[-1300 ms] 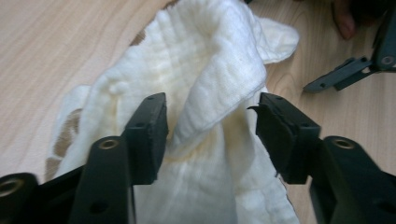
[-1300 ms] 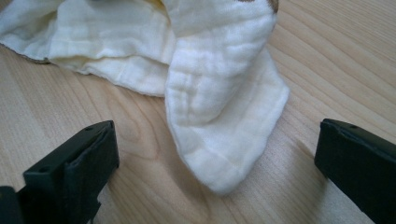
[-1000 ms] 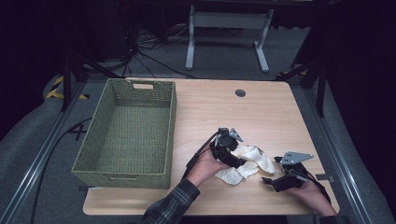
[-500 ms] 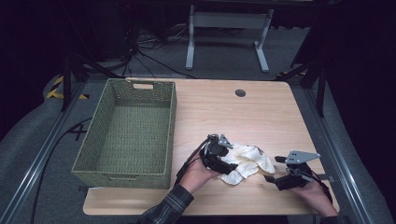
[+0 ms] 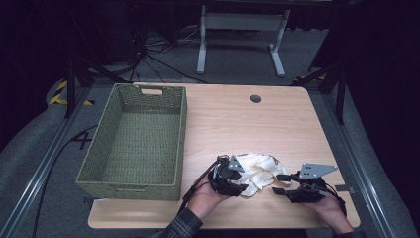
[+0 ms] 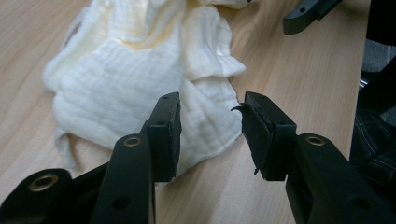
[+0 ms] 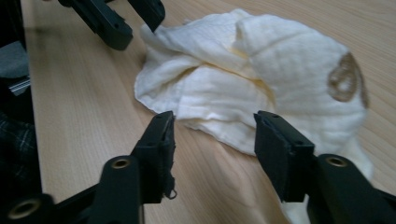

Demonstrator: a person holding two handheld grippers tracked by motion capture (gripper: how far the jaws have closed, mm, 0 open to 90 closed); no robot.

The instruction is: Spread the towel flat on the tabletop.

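A crumpled cream cloth (image 5: pixel 260 167) with a brown mark lies on the wooden table (image 5: pixel 237 119) near its front edge. My left gripper (image 5: pixel 243 187) sits at the cloth's near left side. In the left gripper view (image 6: pixel 210 133) its jaws have just been closing and stand apart, with a fold of the cloth (image 6: pixel 140 79) lying low between them, not pinched. My right gripper (image 5: pixel 277 183) faces the cloth from the right. Its jaws (image 7: pixel 212 140) have also just been closing and still stand apart over the cloth's edge (image 7: pixel 261 70).
A green woven basket (image 5: pixel 183 129) stands on the table's left half. A dark round grommet (image 5: pixel 254 98) sits in the tabletop at the back. The table's front edge runs just under both hands. A metal stand (image 5: pixel 237 22) is on the floor beyond.
My left gripper slid toward the near edge along the cloth's left side. Both pairs of jaws have narrowed. The right gripper lifted slightly.
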